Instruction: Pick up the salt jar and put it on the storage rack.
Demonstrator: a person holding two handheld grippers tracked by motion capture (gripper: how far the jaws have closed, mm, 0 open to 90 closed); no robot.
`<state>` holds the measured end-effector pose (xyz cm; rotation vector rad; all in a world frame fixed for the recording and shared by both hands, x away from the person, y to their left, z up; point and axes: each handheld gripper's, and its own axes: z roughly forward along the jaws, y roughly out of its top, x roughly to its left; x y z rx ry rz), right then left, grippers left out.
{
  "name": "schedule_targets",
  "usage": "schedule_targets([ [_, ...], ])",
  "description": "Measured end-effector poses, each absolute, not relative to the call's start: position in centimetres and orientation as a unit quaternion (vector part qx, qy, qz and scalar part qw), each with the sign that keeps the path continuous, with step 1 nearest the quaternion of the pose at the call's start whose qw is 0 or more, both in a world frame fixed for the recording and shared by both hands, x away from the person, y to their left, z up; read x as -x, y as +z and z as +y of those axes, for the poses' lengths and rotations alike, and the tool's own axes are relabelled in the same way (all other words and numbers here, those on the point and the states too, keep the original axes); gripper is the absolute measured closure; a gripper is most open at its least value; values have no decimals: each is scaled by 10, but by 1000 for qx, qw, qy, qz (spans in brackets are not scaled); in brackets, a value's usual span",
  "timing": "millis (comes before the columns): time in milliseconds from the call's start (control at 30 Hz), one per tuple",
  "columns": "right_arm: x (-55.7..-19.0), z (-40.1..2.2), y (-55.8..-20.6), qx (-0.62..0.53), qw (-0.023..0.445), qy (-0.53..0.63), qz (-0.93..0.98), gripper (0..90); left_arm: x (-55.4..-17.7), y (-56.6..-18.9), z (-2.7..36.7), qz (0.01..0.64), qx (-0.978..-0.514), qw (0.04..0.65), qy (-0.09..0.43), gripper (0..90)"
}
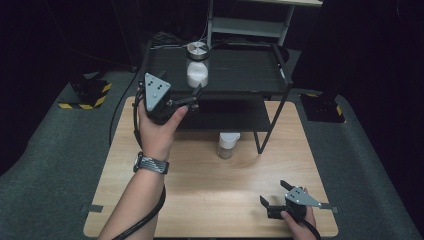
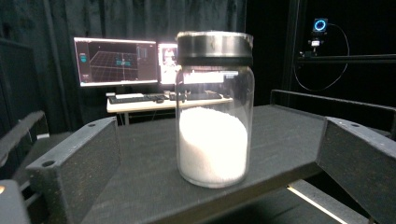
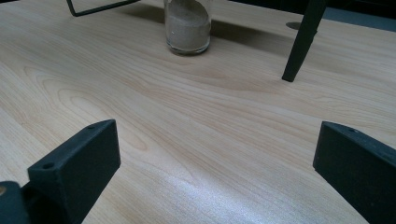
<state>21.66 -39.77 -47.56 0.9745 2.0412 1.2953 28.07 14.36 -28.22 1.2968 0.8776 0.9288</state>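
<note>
A glass jar [image 1: 197,65] with a metal lid, half full of white grains, stands on the top shelf [image 1: 240,70] of a black rack. My left gripper [image 1: 195,95] is held up at the shelf's front edge, open, jaws spread. In the left gripper view the jar [image 2: 214,109] stands between and a little beyond the two jaws, untouched. A second jar [image 1: 228,144] with a white lid holds brownish powder and stands on the wooden table under the rack. My right gripper [image 1: 274,192] rests low near the table's front right, open and empty, facing that jar [image 3: 188,24].
The wooden table [image 1: 210,190] carries the black rack, whose front right leg [image 3: 301,42] stands near the brown-powder jar. A lower shelf [image 1: 225,112] sits under the top one. Monitors [image 2: 116,58] glow on a desk far behind. Grey carpet surrounds the table.
</note>
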Motion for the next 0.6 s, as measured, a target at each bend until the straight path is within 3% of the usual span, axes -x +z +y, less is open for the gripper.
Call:
schedule_targets([
  [600, -216, -397, -475, -358, 267, 477, 757, 2, -253, -319, 148, 377, -571, 608, 402, 4],
])
